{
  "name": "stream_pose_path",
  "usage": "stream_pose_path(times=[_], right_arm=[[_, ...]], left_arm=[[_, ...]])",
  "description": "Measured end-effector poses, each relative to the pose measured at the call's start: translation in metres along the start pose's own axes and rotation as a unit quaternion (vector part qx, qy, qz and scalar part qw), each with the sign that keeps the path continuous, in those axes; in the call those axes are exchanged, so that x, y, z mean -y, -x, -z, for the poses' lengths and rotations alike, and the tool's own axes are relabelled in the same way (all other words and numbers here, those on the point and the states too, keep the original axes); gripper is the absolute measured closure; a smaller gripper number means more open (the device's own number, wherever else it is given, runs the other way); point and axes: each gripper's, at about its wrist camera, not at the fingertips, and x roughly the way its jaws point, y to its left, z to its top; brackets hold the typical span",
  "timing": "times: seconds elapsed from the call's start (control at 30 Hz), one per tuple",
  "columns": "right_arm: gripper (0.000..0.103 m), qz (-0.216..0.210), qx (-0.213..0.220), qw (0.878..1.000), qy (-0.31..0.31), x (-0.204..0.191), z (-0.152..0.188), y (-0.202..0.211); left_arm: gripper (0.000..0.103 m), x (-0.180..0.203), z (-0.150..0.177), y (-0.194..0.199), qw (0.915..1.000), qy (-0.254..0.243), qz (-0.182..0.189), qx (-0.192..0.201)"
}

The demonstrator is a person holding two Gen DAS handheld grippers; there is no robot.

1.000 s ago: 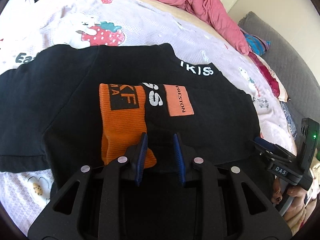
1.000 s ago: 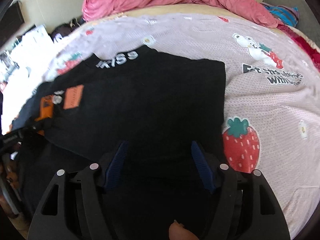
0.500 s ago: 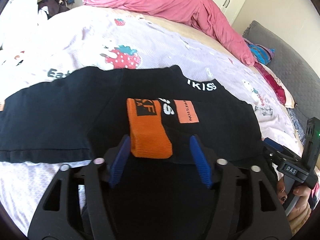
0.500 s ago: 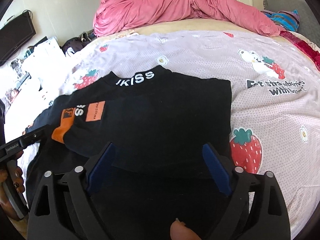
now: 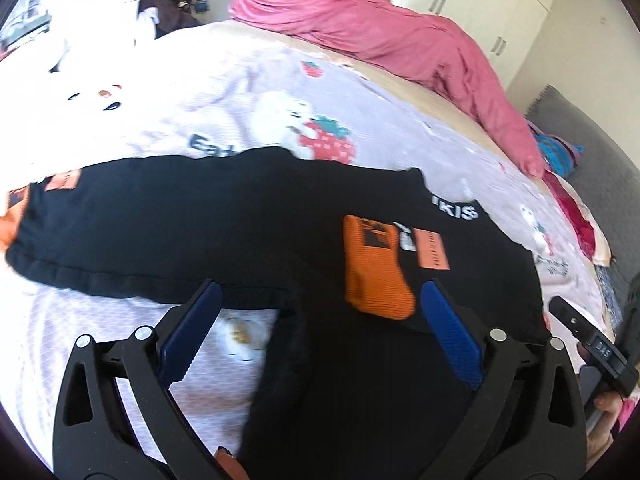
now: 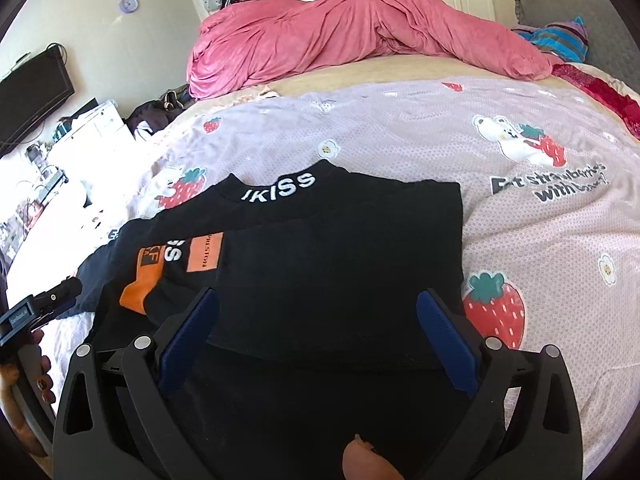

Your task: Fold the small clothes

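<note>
The black knit sweater with orange ribbed cuffs (image 6: 340, 272) lies on the lilac strawberry-print bedspread (image 6: 540, 240), one sleeve folded across its chest. Both jaws have just been opening: the left tool (image 5: 320, 328) and right tool (image 6: 320, 332) stand wide, nothing pinched. The fabric looks soft, light and floppy; I would pinch the unfolded sleeve's orange cuff (image 5: 10, 232) at nine o'clock.

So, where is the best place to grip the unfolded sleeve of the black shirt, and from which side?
Probably the orange cuff at the far left end of the unfolded sleeve, approached from the left with the open left gripper. The sleeve lies flat and stretched outward, so its free end can be lifted and carried across the black shirt.
</note>
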Motion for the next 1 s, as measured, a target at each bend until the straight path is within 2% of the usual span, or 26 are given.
stream_pose_path(times=[0.57,0.9,1.0], right_arm=[[0.005,-0.029,0.013,0.997,0.069,-0.065,-0.001,0.008],[0.005,-0.06,0.005,0.993,0.099,-0.117,0.001,0.003],[0.005,-0.07,0.0,0.991,0.112,-0.134,0.003,-0.002]], left_arm=[[0.009,-0.05,-0.012,0.025,0.9966,0.059,-0.046,0.034],[0.009,-0.08,-0.018,0.041,0.991,0.098,-0.07,0.058],[0.009,-0.092,-0.019,0.045,0.9883,0.103,-0.093,0.063]])
